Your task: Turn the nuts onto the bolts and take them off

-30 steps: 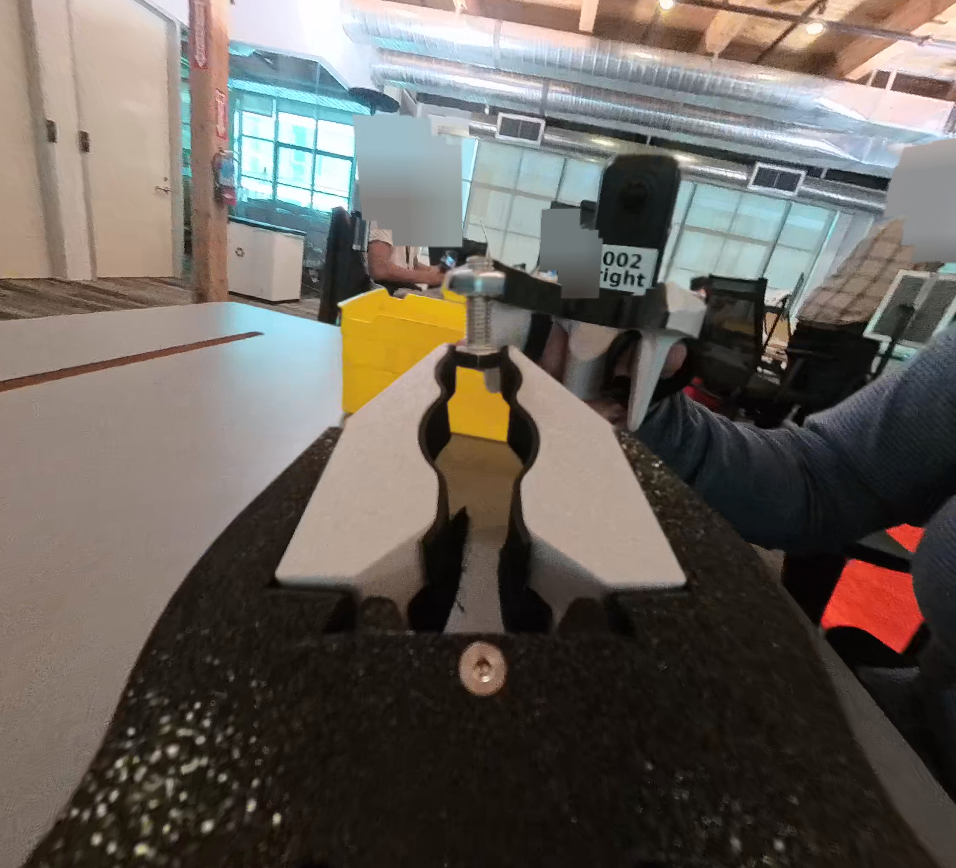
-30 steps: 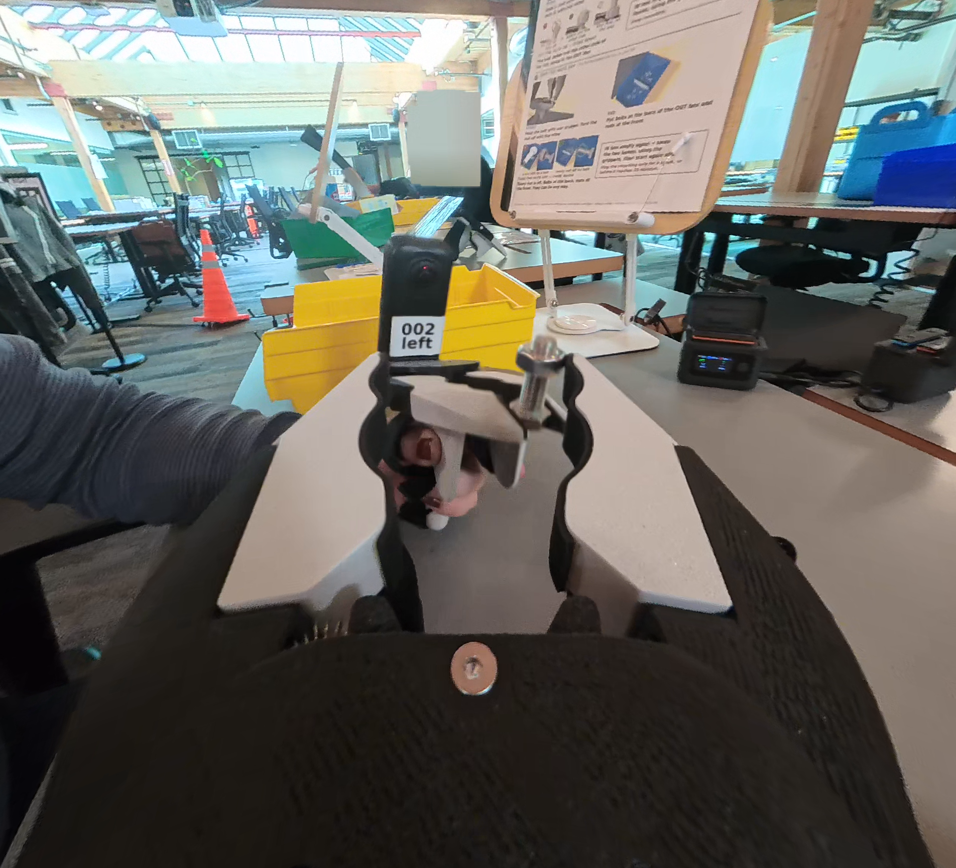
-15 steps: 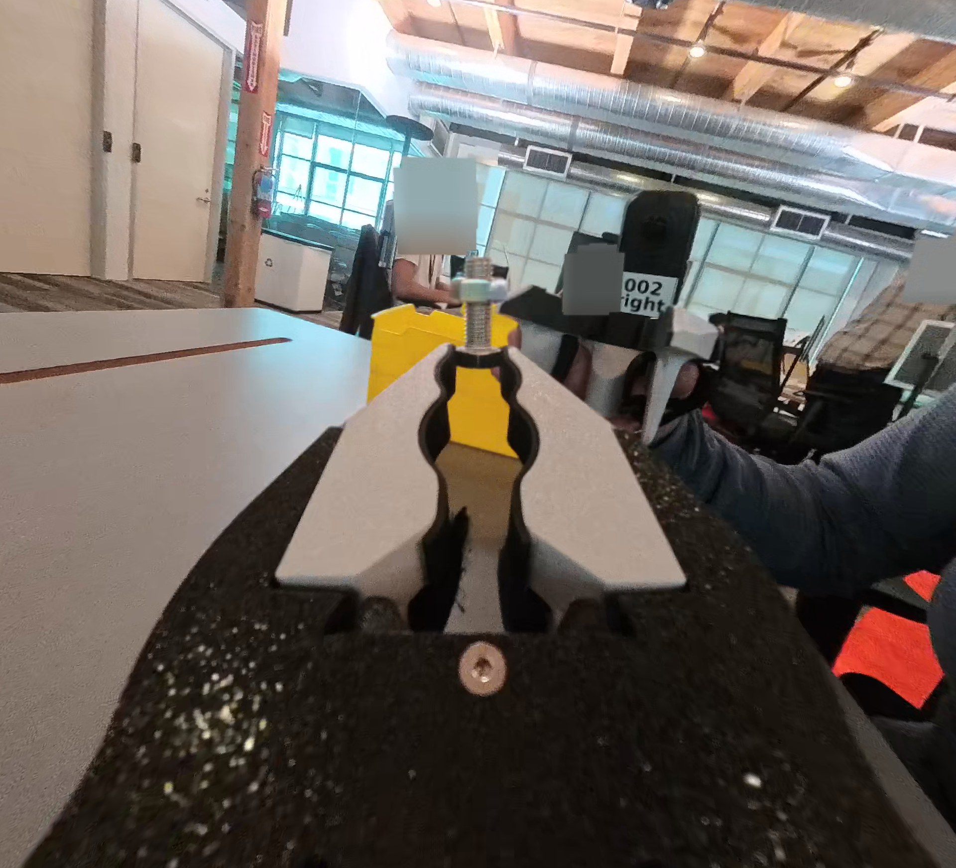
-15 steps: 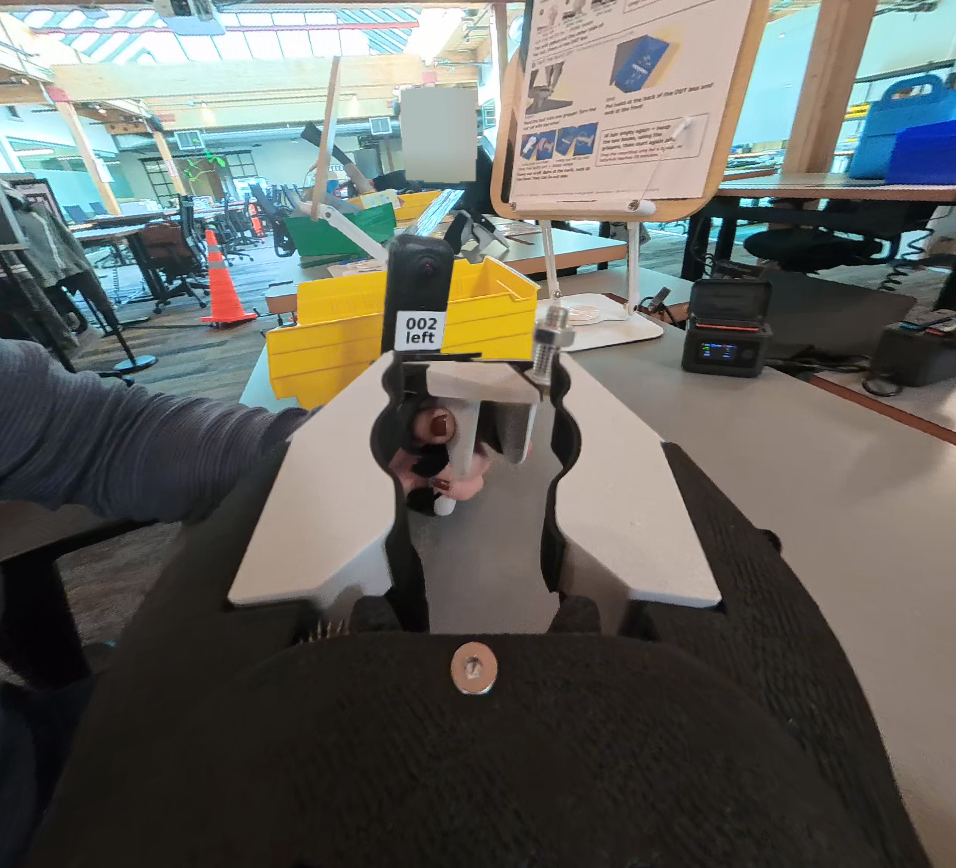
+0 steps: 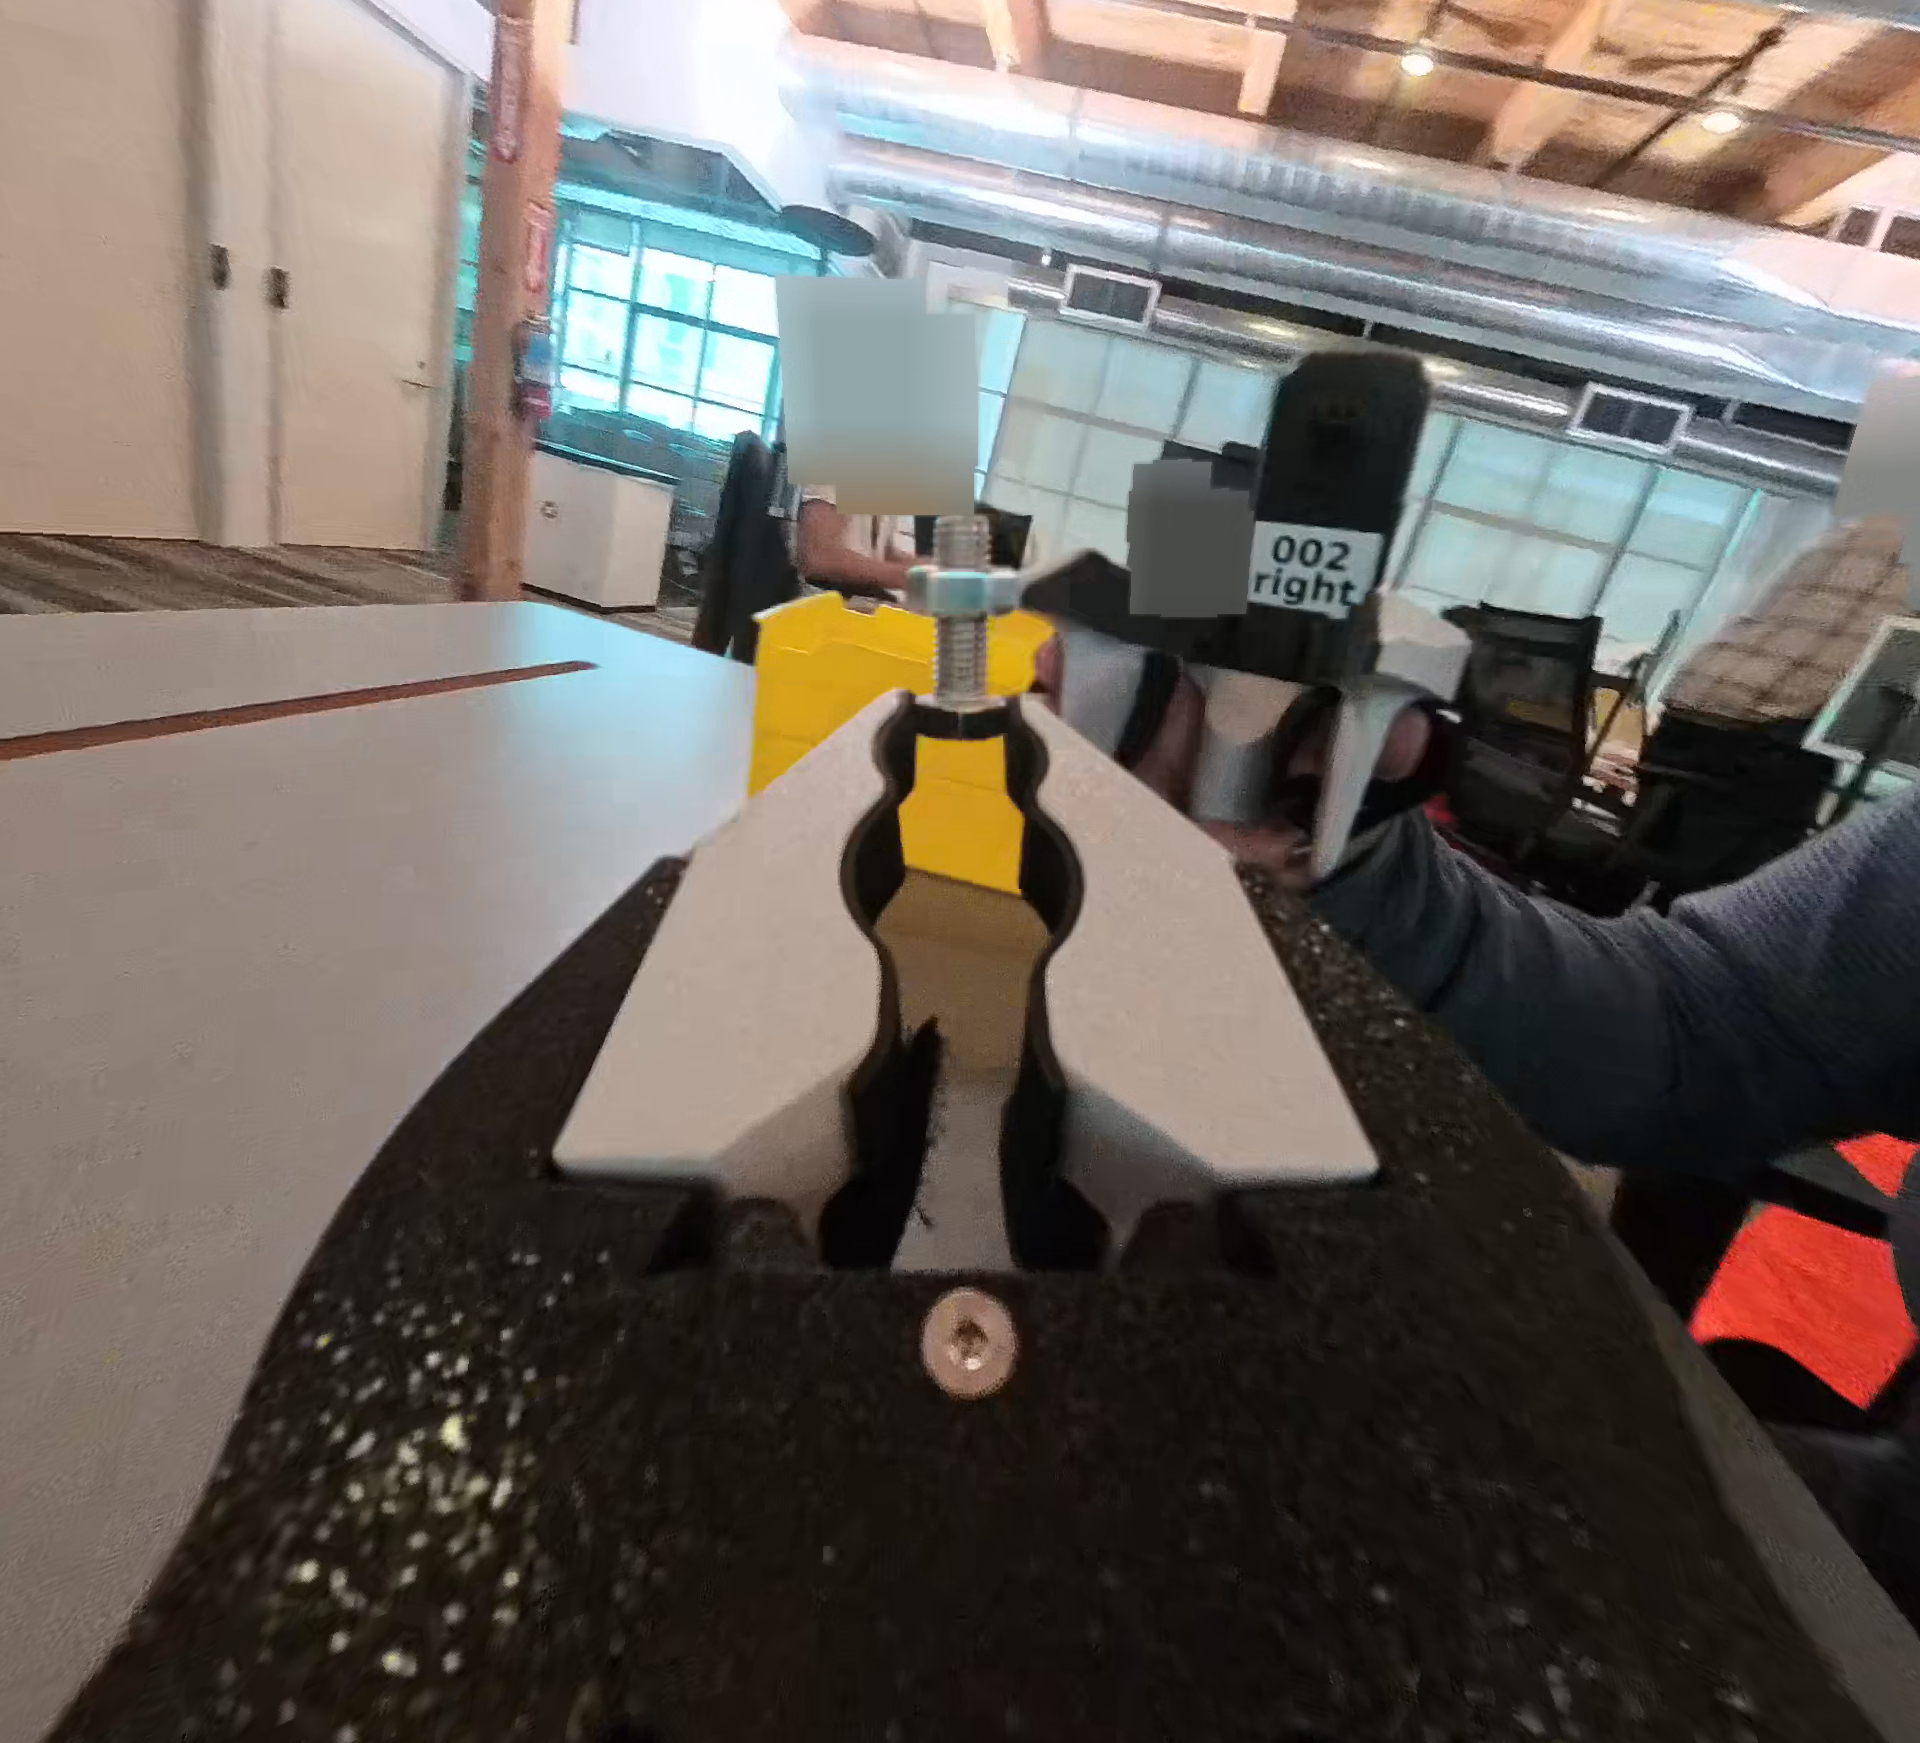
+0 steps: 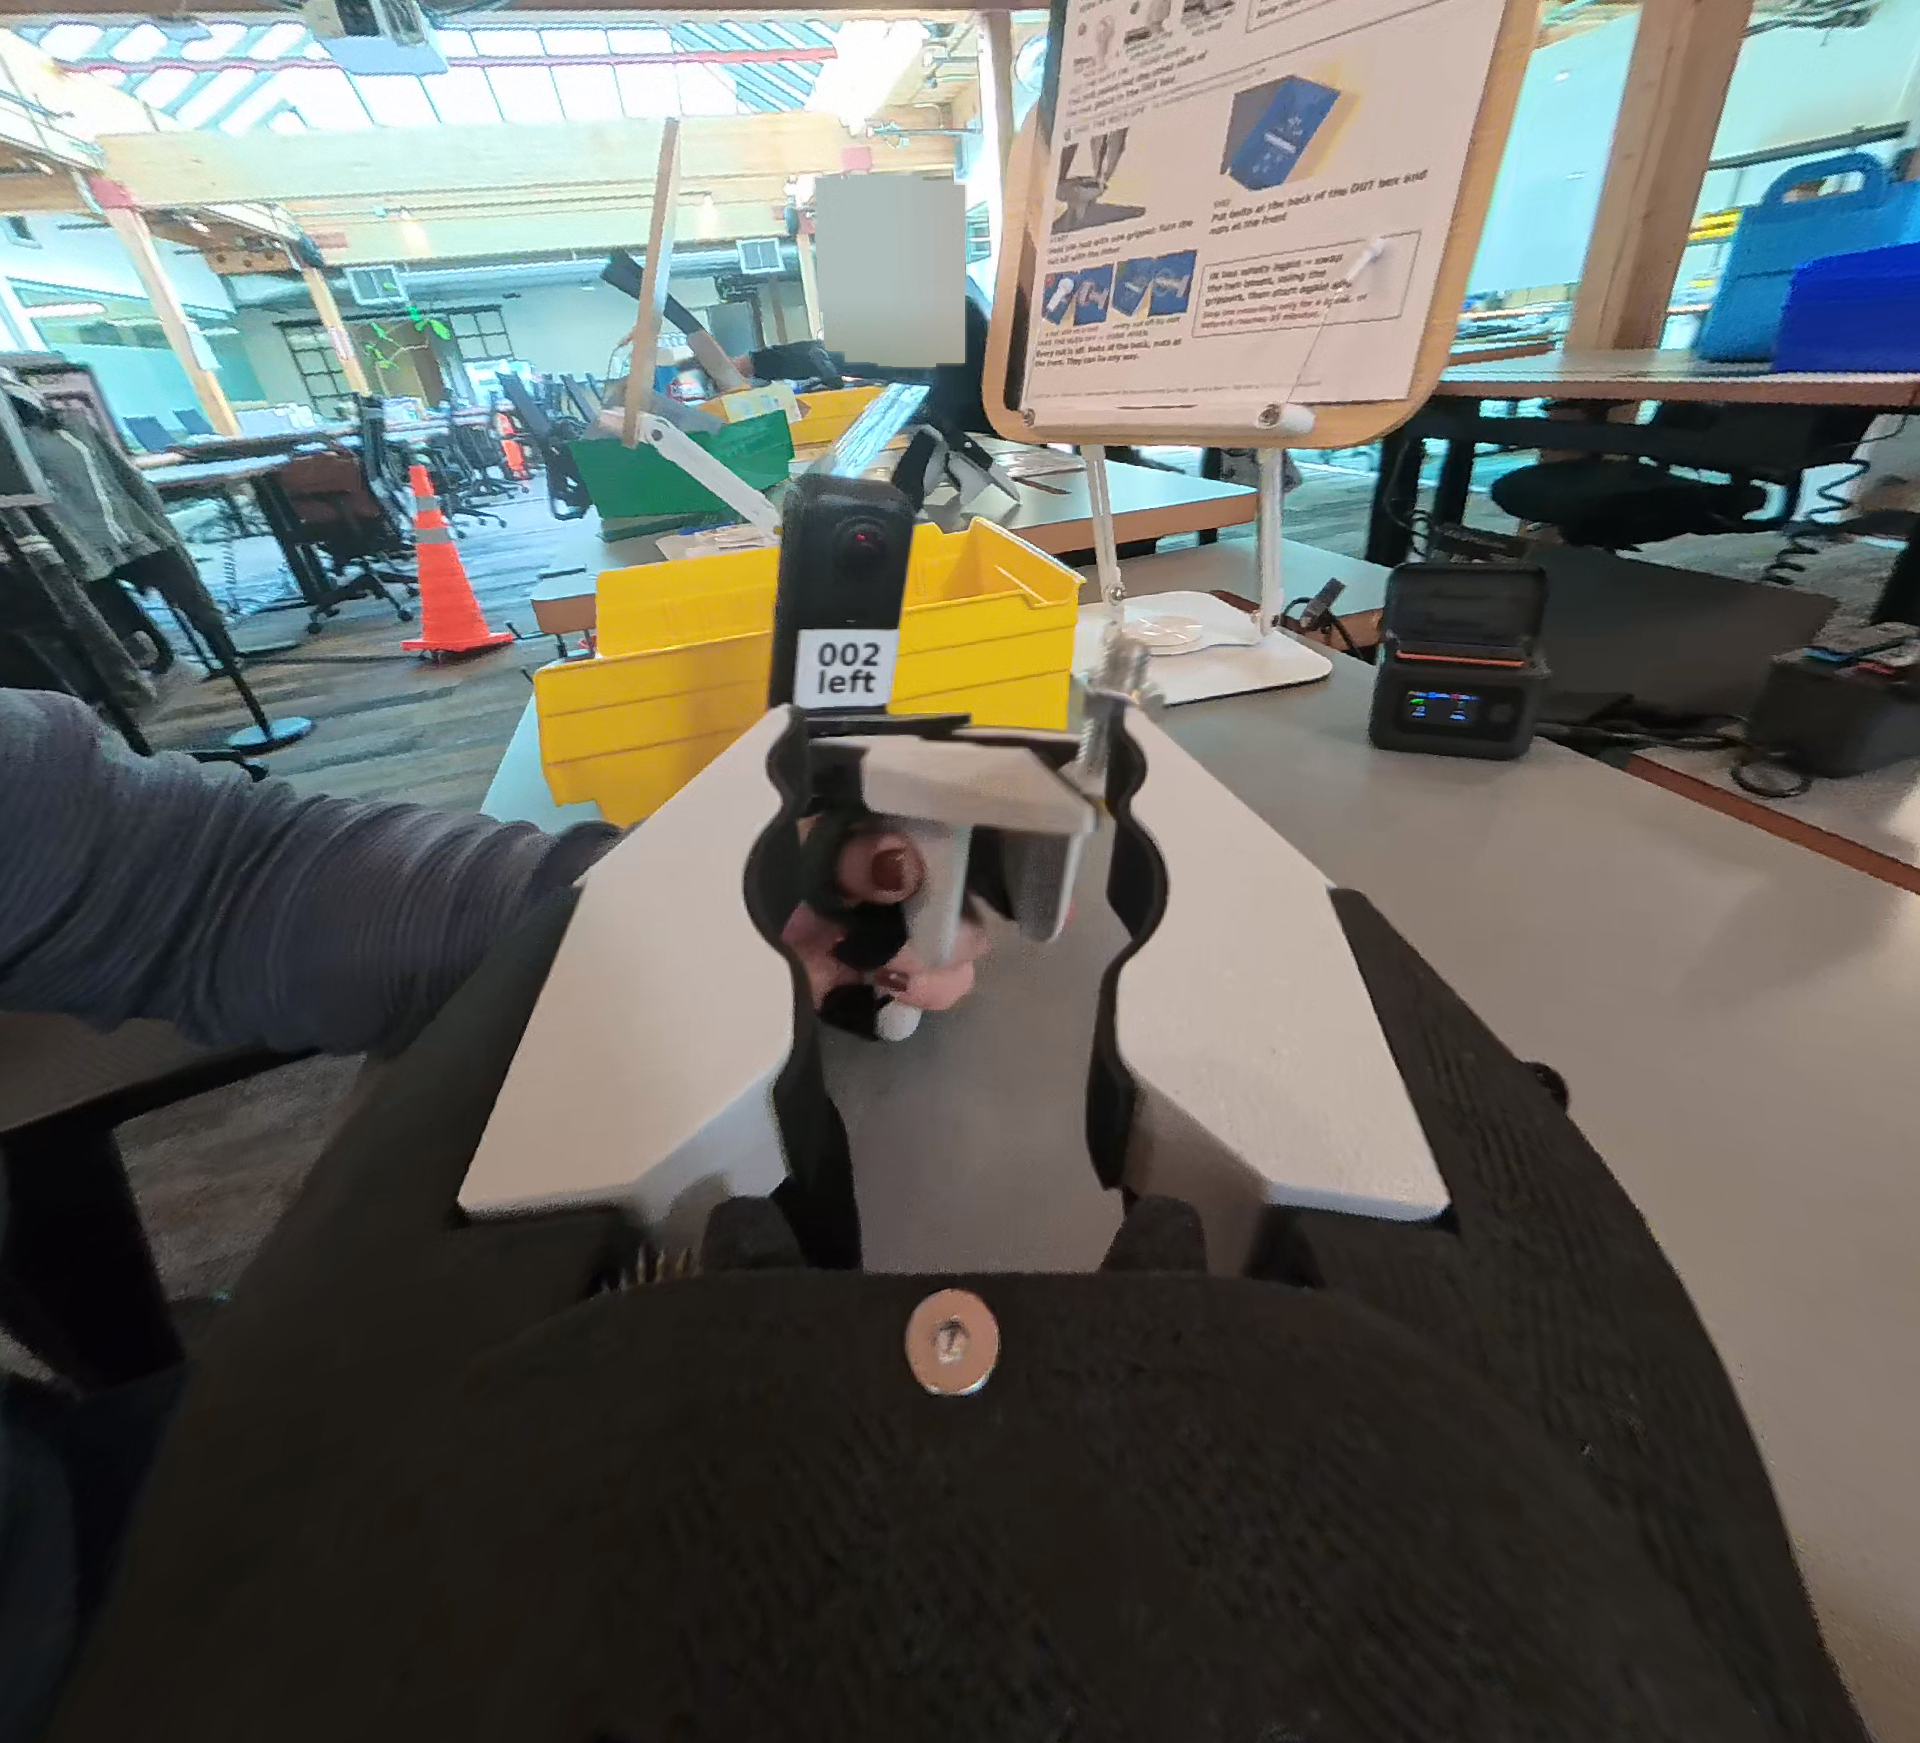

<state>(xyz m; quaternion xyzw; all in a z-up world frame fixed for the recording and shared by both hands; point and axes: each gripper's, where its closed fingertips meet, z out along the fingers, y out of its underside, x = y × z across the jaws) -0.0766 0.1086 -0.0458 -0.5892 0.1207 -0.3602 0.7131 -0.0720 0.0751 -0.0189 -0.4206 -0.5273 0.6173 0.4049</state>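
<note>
My left gripper (image 5: 961, 722) is shut on the head of a steel bolt (image 5: 961, 659) and holds it upright above the grey table (image 5: 312, 862). A nut (image 5: 951, 592) sits on the thread near the bolt's top end. My right gripper (image 6: 956, 737) is open, with its jaws wide apart. In the right wrist view the bolt (image 6: 1099, 748) and nut (image 6: 1127, 685) lean against the tip of its right finger, and the left gripper (image 6: 1081, 794) shows between the fingers. In the left wrist view the right gripper (image 5: 1247, 654) comes in from the right, one tip beside the nut.
A yellow bin (image 6: 675, 685) stands on the table behind the grippers and also shows in the left wrist view (image 5: 831, 706). An instruction board on a white stand (image 6: 1247, 135) and a black device (image 6: 1455, 685) are at the back right. People sit farther off.
In the right wrist view the bolt and the left gripper have shifted from the middle of the open jaws to the right fingertip. The left gripper still holds the bolt.
</note>
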